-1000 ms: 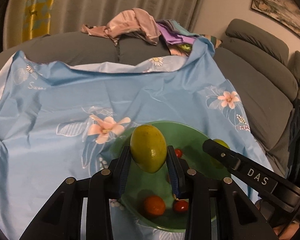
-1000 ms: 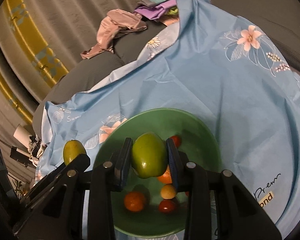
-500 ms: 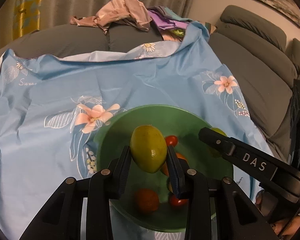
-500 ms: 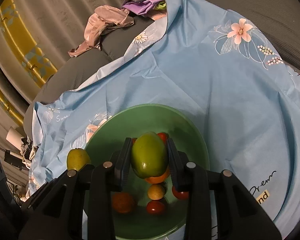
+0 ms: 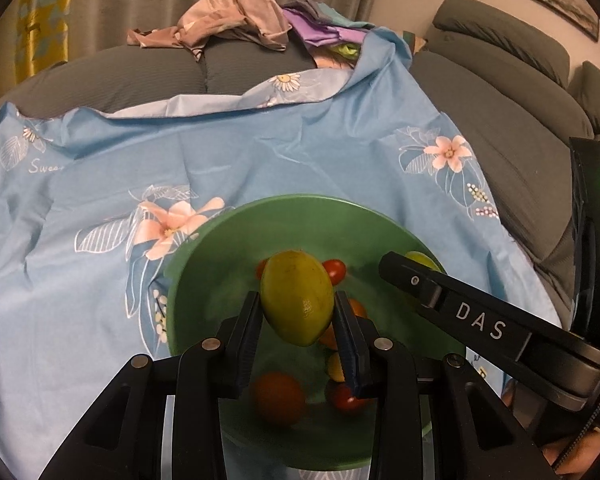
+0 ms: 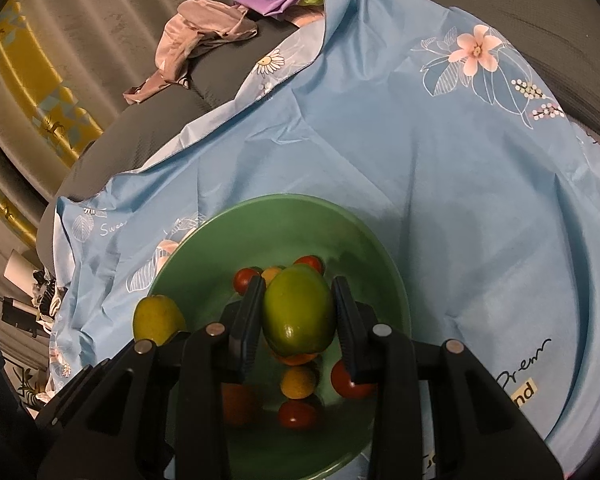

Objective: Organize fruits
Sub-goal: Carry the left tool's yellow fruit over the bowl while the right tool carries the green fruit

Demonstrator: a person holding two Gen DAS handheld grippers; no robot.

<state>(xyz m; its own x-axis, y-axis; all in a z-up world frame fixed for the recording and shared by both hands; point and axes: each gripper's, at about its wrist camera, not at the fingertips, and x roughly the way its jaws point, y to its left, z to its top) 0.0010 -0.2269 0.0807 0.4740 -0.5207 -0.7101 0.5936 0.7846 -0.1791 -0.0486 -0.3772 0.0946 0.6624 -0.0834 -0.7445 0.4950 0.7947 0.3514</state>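
Observation:
A green bowl (image 5: pixel 204 264) (image 6: pixel 228 236) sits on a blue flowered cloth and holds several small red, orange and yellow fruits (image 6: pixel 298 382). My left gripper (image 5: pixel 297 308) is shut on a yellow-green lemon (image 5: pixel 296 296) and holds it over the bowl. My right gripper (image 6: pixel 297 312) is shut on a green lemon (image 6: pixel 298 312), also over the bowl. The right gripper's finger (image 5: pixel 460 312) shows at the right of the left wrist view. The left gripper's lemon (image 6: pixel 158 318) shows at the left of the right wrist view.
The blue cloth (image 5: pixel 260 152) covers a grey sofa seat (image 5: pixel 132 72). A heap of pink and purple clothes (image 5: pixel 236 20) lies at the back. Sofa back cushions (image 5: pixel 512 92) rise on the right. Curtains hang behind.
Both grippers have moved forward and lower over the bowl, each still holding its lemon. The bowl now fills more of both views.

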